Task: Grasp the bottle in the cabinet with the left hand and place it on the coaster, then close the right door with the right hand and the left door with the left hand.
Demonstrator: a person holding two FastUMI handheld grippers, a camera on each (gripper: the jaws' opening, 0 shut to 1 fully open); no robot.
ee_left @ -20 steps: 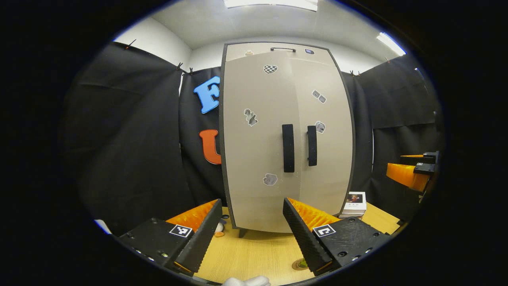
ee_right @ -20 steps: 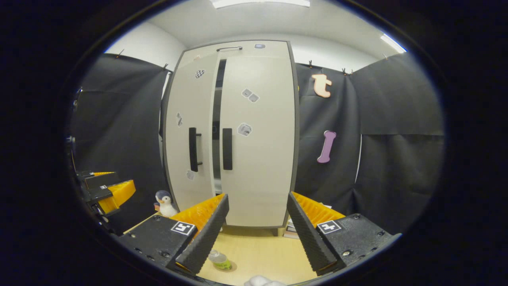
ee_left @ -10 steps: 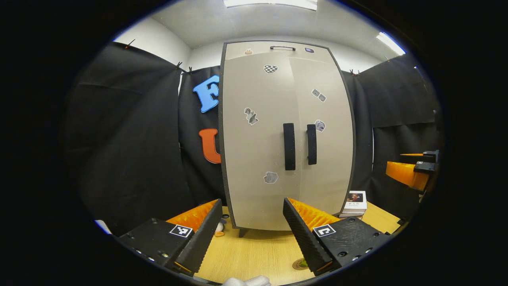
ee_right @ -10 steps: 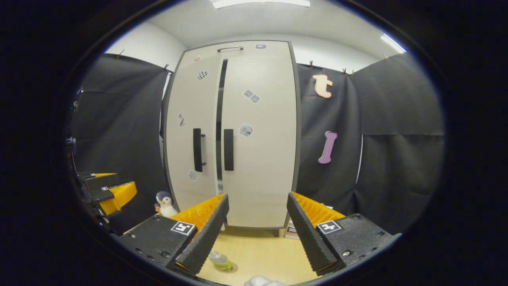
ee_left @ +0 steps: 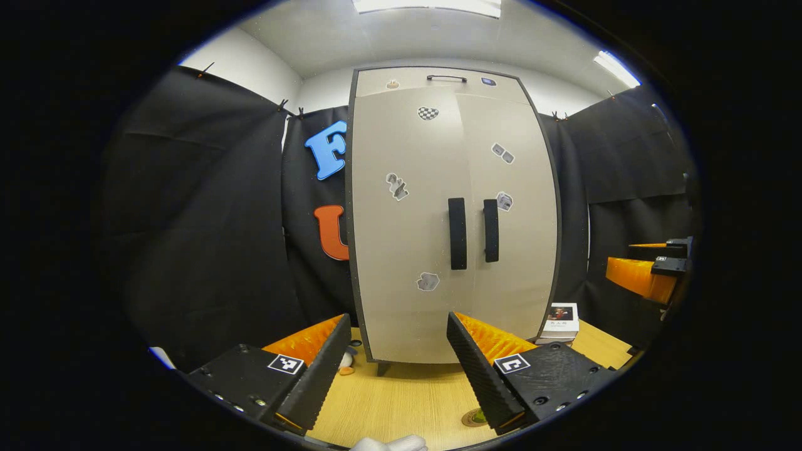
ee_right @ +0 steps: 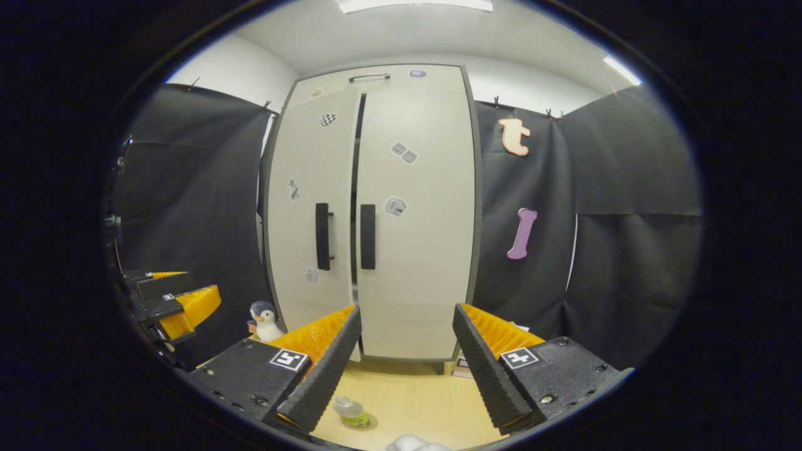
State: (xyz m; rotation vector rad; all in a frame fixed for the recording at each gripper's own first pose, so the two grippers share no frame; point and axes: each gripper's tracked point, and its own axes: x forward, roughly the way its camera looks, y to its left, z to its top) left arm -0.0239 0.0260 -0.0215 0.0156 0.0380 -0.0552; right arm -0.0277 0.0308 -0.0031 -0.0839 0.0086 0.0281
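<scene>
Left door nearly shut

Both grippers hang spread and empty: left gripper [ee_left: 396, 369], right gripper [ee_right: 406, 363]. The bottle [ee_right: 349, 411] stands on the near table; the left door [ee_right: 310, 207] has swung in, leaving a thinner gap beside the right door [ee_right: 416, 219].

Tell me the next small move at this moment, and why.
Probably a last light push with the open left gripper on the tall beige left cabinet door: the right gripper view shows a thin dark gap between it and the beige right door. The small clear bottle with a green label already stands on the wooden table.
</scene>
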